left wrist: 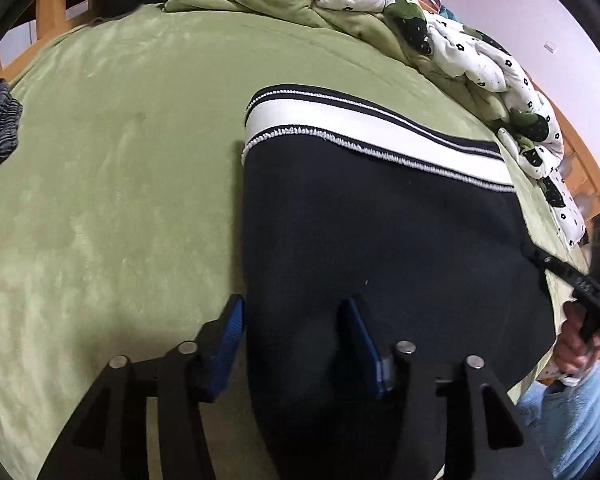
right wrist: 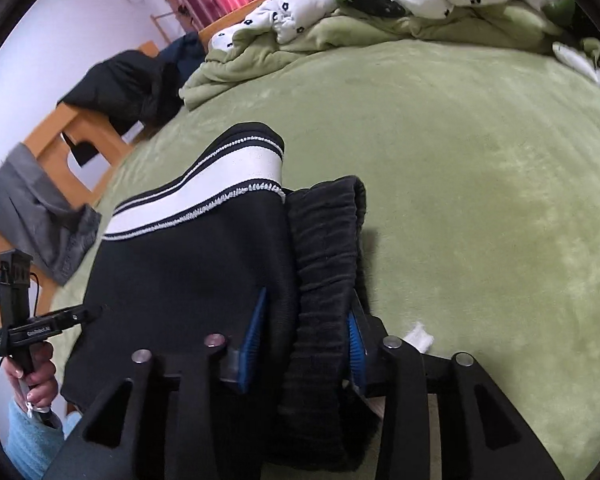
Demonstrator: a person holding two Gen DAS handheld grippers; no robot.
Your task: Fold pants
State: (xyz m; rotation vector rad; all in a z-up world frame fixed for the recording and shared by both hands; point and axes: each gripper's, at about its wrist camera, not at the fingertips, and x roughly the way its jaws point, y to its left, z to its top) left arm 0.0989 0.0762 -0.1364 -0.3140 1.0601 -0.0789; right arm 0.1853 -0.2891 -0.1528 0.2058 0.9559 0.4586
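Note:
Black pants (left wrist: 380, 248) with a black-and-white striped band (left wrist: 380, 136) lie folded on a green bed (left wrist: 112, 184). My left gripper (left wrist: 292, 320) has its blue pads on either side of the near left edge of the black fabric, jaws apart. My right gripper (right wrist: 308, 320) straddles the elastic waistband (right wrist: 324, 248) at the right edge of the pants (right wrist: 188, 264), with the cloth bunched between the blue pads. The striped band also shows in the right wrist view (right wrist: 204, 184). The other hand-held gripper is visible at each view's edge (left wrist: 592, 292) (right wrist: 28, 320).
A rumpled white floral and green quilt (left wrist: 380, 4) lies along the bed's far side (right wrist: 380, 4). Grey clothing (right wrist: 36, 216) and dark clothes (right wrist: 132, 84) hang over the wooden bed frame (right wrist: 60, 128). A small white scrap (right wrist: 418, 334) lies on the blanket by my right gripper.

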